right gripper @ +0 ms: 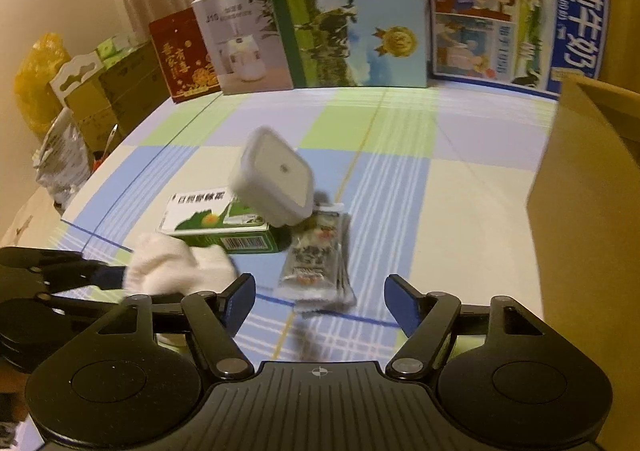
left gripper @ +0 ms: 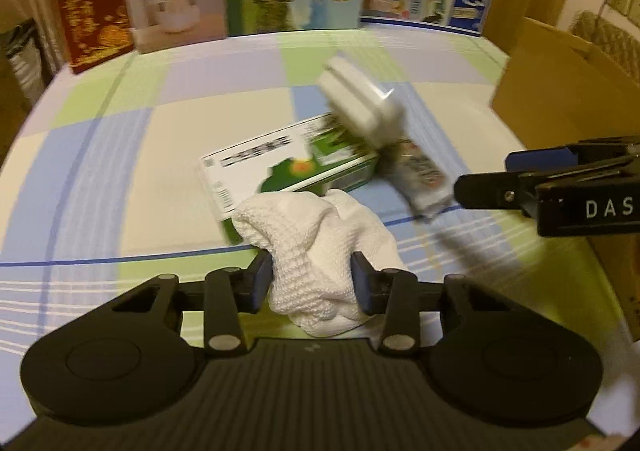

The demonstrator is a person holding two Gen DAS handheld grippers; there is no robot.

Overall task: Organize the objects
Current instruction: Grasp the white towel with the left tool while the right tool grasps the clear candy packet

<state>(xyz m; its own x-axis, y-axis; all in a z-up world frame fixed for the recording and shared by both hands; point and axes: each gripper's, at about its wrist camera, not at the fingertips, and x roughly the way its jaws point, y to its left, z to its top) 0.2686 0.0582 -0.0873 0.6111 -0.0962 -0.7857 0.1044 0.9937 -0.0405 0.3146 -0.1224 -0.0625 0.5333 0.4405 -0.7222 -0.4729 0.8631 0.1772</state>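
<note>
Your left gripper has its blue pads pressed into both sides of the white cloth, a crumpled, waffle-knit piece that bulges out above and below the jaws. Your right gripper stands about half open with nothing between its fingers.

Just ahead of the left fingers, touching the far edge of the cloth, lies the green-and-white carton, flat on the checked tablecloth. The white square container sits tilted past the carton's far right corner; you cannot tell whether it rests on the carton or the sachet. The clear printed sachet lies straight ahead of the right gripper's open jaws, its near end just short of the fingertips.

To the right of both grippers stands a brown cardboard box, its wall near the right gripper's outer finger. A row of upright printed cartons closes off the far edge of the table. Between that row and the cluster the tablecloth is bare, as it is to the left of the left gripper.

Motion blur smears the container, sachet and carton print, so their lettering is mostly unreadable. The cardboard box is cut off by the frame edge, and the gripper body hides the cloth's lower part.
</note>
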